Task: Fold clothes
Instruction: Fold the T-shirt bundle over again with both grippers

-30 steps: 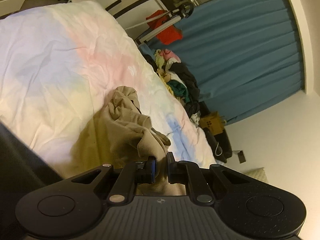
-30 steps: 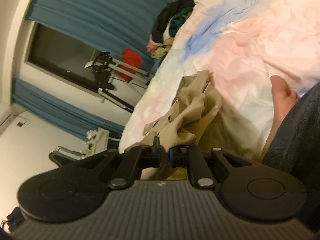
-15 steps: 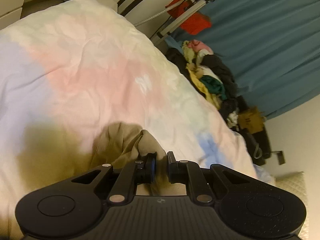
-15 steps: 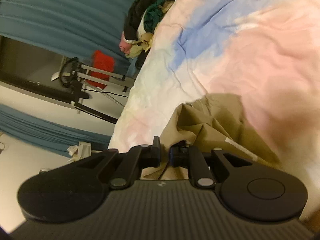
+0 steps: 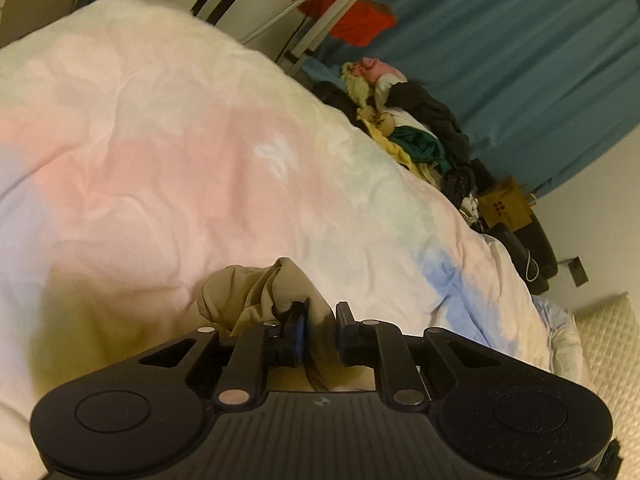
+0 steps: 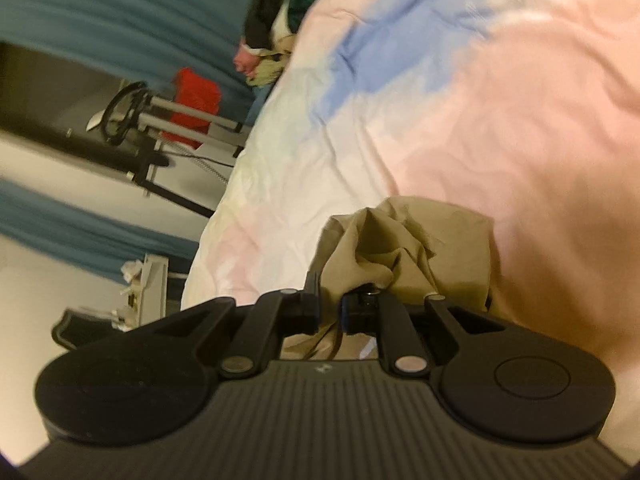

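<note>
A crumpled khaki garment point(image 5: 248, 296) hangs bunched above the pastel duvet point(image 5: 168, 152). My left gripper point(image 5: 319, 326) is shut on a fold of it, the cloth running down between the fingers. In the right wrist view the same khaki garment point(image 6: 404, 248) bunches in front of my right gripper point(image 6: 330, 312), which is shut on another part of it. The rest of the garment hangs below the grippers, out of sight.
A pile of mixed clothes point(image 5: 404, 128) lies at the far edge of the bed, also seen in the right wrist view point(image 6: 280, 20). Teal curtains point(image 5: 520, 60), a metal rack with a red cloth point(image 5: 348, 20) and a cardboard box point(image 5: 504, 208) stand beyond the bed.
Both grippers have lifted the khaki garment off the duvet. Less of it now shows in front of the fingers. The person's foot and leg have left the right wrist view.
</note>
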Demonstrator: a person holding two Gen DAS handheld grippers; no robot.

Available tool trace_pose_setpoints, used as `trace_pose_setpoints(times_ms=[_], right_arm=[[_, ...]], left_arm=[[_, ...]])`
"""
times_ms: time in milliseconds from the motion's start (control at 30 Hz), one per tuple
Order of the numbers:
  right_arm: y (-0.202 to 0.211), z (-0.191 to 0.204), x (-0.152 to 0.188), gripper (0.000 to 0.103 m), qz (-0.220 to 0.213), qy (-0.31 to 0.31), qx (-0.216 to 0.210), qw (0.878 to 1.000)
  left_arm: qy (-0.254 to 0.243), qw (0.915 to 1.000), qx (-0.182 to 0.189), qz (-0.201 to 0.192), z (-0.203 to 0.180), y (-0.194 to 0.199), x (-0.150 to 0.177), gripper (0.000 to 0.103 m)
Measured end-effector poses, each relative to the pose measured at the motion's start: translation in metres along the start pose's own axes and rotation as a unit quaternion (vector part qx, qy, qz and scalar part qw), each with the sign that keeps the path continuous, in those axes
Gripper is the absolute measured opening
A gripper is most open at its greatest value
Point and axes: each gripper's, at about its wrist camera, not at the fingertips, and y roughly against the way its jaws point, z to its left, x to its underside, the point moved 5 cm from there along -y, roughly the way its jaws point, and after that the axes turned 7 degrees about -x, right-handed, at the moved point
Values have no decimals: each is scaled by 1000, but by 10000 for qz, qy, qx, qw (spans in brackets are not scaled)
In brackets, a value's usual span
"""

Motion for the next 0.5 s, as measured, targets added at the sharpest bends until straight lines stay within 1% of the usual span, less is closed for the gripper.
trace_pose_setpoints(times_ms=[33,67,100,133,167,200,233,333,400,500], right_arm=[[2,5,1,16,-8,149,2,9999],[3,10,2,19,-14,291,2,9996],[6,16,4,33,-35,414,-55,9991],[9,22,6,43,-56,538,-112,9985],[12,27,8,69,-77,661,-169,9976],[15,34,10,86,-104,801,-224,9965],[20,41,13,88,-151,1013,-275,9944],[31,65,24,87,-245,1709,-345,9844],[36,76,32,87,-272,2145,-286,9759],[40,84,40,87,-348,2683,-154,9626]], left_arm=[[-53,10000,35,-28,-1,3,1,32],[-115,9999,90,-56,-2,8,3,50],[-176,9997,145,-83,-4,12,5,59],[-235,9995,193,-125,-5,16,6,69],[-292,9991,233,-188,-7,21,8,75],[-372,9986,257,-268,-9,27,10,78],[-469,9979,270,-356,-11,32,12,82],[-858,9942,164,-626,-17,45,18,85],[-1201,9899,28,-758,-22,49,23,87],[-1705,9809,-190,-915,-27,48,30,88]])
